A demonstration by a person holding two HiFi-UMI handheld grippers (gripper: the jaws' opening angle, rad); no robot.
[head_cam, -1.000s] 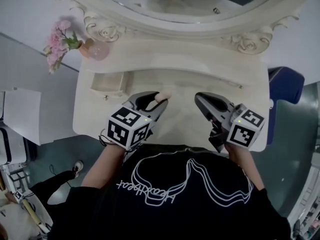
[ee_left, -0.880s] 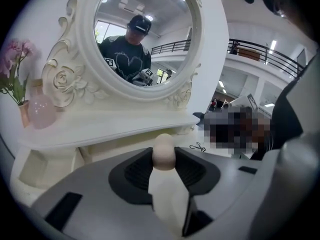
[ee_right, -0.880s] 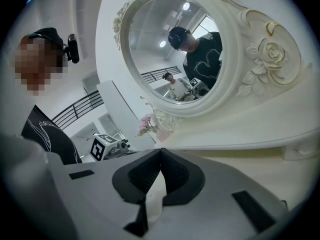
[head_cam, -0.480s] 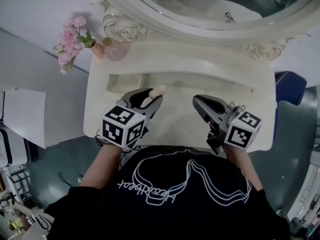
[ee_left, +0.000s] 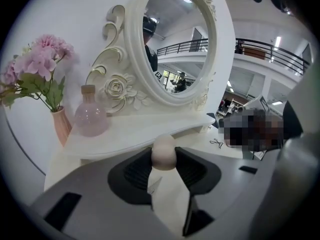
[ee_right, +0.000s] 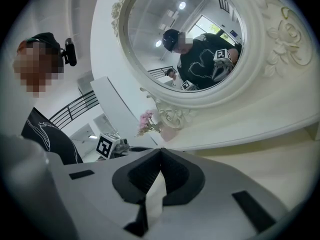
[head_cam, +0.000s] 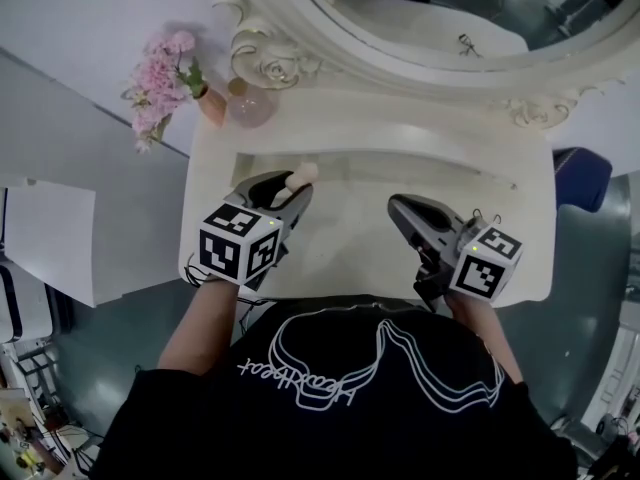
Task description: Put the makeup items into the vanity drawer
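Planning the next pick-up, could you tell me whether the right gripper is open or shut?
Shut: the right gripper has its jaw tips touching, with nothing between them.

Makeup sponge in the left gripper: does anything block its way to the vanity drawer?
Nothing visible does. The left gripper, shut on the makeup sponge, hangs by the drawer; the pink bottle and flowers stand farther back.

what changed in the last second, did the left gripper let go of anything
No. The left gripper carried the beige makeup sponge leftwards across the vanity top, up to the open drawer. The right gripper drifted slightly the same way. Unchanged: the sponge stays clamped, the right gripper stays shut and empty, and the flower vase and pink bottle have not moved.
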